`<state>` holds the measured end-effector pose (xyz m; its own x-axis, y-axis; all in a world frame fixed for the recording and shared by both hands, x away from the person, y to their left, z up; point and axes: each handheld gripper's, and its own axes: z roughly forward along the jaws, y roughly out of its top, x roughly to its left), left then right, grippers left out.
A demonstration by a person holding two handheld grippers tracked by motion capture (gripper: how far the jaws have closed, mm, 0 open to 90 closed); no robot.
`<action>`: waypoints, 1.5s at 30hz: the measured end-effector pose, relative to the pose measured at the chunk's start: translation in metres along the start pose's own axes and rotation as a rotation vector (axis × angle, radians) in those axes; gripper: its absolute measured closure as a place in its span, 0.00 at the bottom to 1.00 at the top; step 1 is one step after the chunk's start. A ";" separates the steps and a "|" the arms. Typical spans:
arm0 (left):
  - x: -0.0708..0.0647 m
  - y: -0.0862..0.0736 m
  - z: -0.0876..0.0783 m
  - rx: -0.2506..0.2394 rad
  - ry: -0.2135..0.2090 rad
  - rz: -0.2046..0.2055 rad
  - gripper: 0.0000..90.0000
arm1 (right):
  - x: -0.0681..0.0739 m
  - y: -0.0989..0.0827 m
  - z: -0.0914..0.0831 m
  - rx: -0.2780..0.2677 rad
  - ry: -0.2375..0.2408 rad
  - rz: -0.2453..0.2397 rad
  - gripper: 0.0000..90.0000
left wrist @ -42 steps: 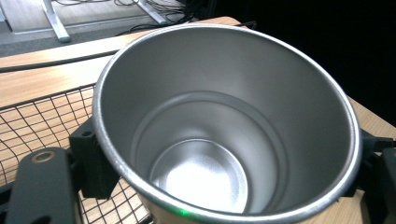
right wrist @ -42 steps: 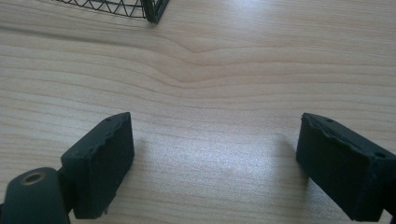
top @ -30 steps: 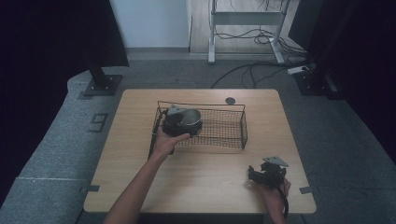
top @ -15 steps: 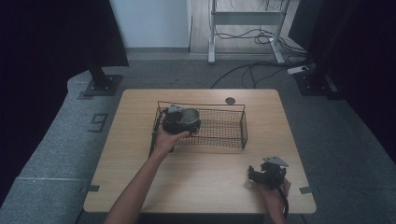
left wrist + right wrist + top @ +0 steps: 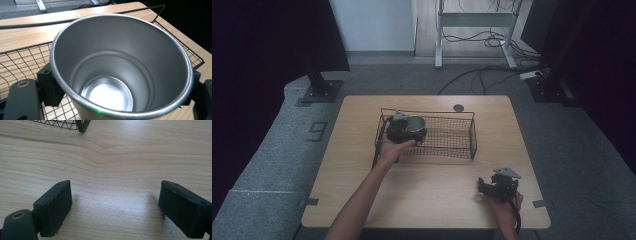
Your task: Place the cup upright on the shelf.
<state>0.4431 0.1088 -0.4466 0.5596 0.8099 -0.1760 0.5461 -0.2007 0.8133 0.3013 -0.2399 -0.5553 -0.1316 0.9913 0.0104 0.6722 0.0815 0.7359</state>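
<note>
A shiny metal cup (image 5: pixel 120 67) stands upright between my left gripper's jaws, its empty inside facing the camera. In the high view the cup (image 5: pixel 414 125) is at the left end of the black wire basket (image 5: pixel 452 152), over its mesh floor, with my left gripper (image 5: pixel 406 131) shut on it. My right gripper (image 5: pixel 486 187) rests low over the bare wooden table (image 5: pixel 432 190) near the front right. Its two black fingers (image 5: pixel 53 207) stand wide apart with nothing between them.
A small dark round disc (image 5: pixel 458 107) lies on the table behind the basket. A corner of the basket (image 5: pixel 81 126) shows at the top of the right gripper view. Stands and cables crowd the floor beyond the table.
The left gripper and the cup have shifted slightly within the basket's left end. The right gripper has stayed put.
</note>
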 end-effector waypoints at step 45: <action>0.018 -0.013 0.048 0.157 0.058 -0.058 0.19 | 0.000 0.000 0.000 -0.002 0.000 -0.002 0.14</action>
<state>0.4760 0.0993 -0.4874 0.4894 0.8524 -0.1841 0.6698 -0.2323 0.7053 0.3010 -0.2395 -0.5552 -0.1327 0.9911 0.0086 0.6708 0.0834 0.7370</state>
